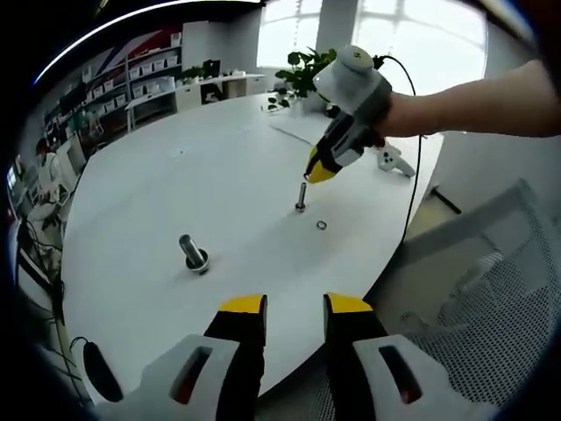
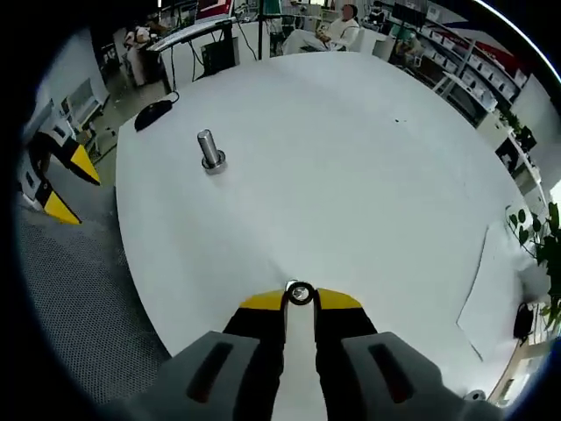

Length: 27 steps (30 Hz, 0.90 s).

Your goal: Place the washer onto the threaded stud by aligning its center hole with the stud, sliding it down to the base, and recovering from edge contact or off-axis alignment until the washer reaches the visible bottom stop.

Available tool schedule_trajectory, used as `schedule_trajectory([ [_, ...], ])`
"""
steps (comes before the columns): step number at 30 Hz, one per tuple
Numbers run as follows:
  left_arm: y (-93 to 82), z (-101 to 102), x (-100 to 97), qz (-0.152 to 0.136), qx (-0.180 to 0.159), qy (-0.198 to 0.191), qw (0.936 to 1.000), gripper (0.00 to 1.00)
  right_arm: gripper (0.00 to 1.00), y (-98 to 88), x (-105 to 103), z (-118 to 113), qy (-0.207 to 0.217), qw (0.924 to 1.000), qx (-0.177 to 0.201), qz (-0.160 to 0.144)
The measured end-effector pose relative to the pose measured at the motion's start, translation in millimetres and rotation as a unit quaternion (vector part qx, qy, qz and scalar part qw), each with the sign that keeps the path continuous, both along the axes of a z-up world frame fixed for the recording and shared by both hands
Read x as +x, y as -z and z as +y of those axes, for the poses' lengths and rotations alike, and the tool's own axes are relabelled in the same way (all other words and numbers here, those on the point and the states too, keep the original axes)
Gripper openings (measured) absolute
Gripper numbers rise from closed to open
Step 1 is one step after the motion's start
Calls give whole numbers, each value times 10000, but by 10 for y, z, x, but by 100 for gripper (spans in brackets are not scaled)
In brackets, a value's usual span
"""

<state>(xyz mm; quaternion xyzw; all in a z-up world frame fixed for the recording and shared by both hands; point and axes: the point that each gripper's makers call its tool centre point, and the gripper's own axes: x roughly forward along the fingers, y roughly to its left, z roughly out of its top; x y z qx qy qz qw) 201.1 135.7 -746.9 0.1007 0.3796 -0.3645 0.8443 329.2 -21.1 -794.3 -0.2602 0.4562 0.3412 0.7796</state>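
A big white round tabletop (image 1: 193, 184) takes up most of both views. A green plant (image 1: 302, 74) stands at its far edge in the left gripper view.

The left gripper (image 1: 294, 316) hangs off the near edge of the tabletop. Its yellow-tipped jaws are a little apart with nothing between them.

The right gripper (image 1: 317, 171) comes in from the right in the left gripper view, with a person's arm (image 1: 478, 101) behind it. It points down, just above a thin stud (image 1: 301, 197) that stands upright on the tabletop. In the right gripper view, the right gripper (image 2: 300, 300) has its jaws close together, and a small round metal thing sits right at their tips. I cannot tell if the jaws squeeze it.

A fatter bolt (image 1: 193, 253) stands upright on the tabletop, to the left of the stud and well apart from it.

A tiny washer (image 1: 322, 225) lies flat on the tabletop, just beside the stud, on its near right side.
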Motion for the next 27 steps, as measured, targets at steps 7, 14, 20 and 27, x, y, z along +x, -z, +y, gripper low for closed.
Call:
schedule_trajectory([
  [7,0,11,3,2,7,-22,10000,24,13,61,-19,4,-155,9997,-179,32],
  [14,5,10,-2,2,14,-15,10000,24,13,91,25,3,-193,9995,-231,45],
  [20,9,10,-3,-2,33,-6,10000,24,13,160,6,31,-317,9989,-317,105],
  [27,17,33,4,6,59,-41,10000,24,14,281,49,0,-343,9985,-376,187],
])
